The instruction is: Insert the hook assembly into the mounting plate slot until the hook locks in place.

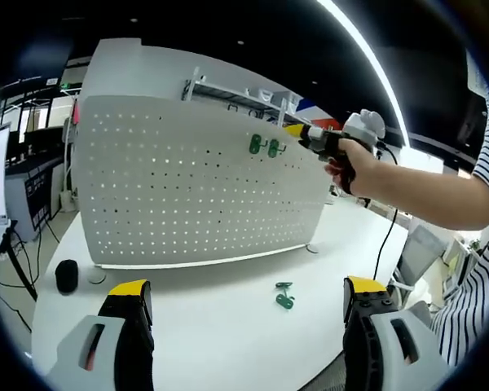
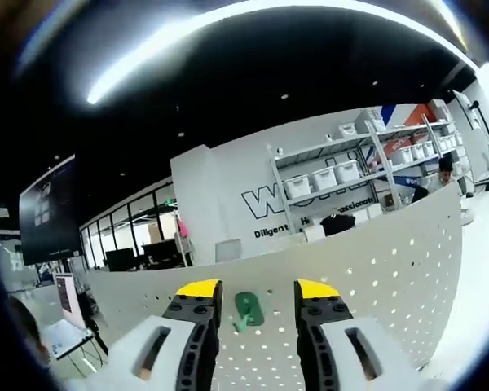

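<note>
A white perforated mounting plate [image 1: 187, 191] stands upright on the white table [image 1: 220, 334]. Two green hooks [image 1: 264, 147] hang side by side on its upper right part. A third green hook [image 1: 284, 295] lies loose on the table in front of the plate. My left gripper [image 1: 247, 290] is open and low over the table, well short of that loose hook. A hand holds my right gripper [image 1: 303, 137] up at the plate, just right of the hung hooks. In the right gripper view, my right gripper [image 2: 257, 290] is open, and a green hook [image 2: 246, 310] on the plate [image 2: 391, 261] sits between its jaws, untouched.
A black round object [image 1: 66, 275] sits on the table at the plate's left end. A black cable [image 1: 383, 244] trails over the right side of the table. The person's striped sleeve [image 1: 481, 269] is at far right. Shelves with white bins [image 2: 342, 175] stand behind the plate.
</note>
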### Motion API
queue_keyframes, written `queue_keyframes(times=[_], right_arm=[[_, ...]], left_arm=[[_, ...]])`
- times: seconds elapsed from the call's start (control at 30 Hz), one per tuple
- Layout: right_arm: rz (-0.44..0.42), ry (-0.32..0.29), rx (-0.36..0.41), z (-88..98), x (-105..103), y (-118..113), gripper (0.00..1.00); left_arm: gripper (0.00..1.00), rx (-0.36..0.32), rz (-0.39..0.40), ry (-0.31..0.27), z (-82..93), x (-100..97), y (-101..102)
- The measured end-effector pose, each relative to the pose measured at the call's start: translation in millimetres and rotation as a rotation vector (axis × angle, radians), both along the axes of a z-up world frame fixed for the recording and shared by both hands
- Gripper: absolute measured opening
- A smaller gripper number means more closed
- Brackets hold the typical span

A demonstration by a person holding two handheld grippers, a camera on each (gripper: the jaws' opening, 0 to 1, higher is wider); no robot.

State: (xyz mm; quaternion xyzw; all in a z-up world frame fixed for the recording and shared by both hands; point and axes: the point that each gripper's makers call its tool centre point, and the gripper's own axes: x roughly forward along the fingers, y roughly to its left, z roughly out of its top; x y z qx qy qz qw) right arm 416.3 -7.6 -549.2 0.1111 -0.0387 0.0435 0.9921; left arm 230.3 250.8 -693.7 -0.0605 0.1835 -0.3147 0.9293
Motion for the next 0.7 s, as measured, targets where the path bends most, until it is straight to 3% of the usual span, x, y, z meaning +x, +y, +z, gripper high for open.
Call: queue_keyframes(times=[0.07,0.2,0.23,0.3,0.7], right_arm=[[0.018,0.035,-0.04,-11.4,-8.8,-4.6,0.33],[0.019,0.076,-0.038,-33.3,-26.2,-17.5,0.33],[0.026,0.108,-0.078,-45.9,-31.2,-20.4,0.33],[0.039,0.168,-0.089,-64.5,-39.2,-23.9,0.33],[0.122,0.298,-0.167,-128.2,-97.1,-35.3,0.33]], left_arm=[[1.0,0.001,-0.001,0.002,-1.0,-2.7,-0.4],[1.0,-0.02,0.001,0.058,-11.6,-9.9,1.5],[1.0,-0.024,0.005,0.067,-14.0,-11.6,2.8],[1.0,-0.013,0.004,0.074,-16.8,-15.0,4.3],[1.0,0.026,0.002,0.088,-21.6,-26.3,7.1]])
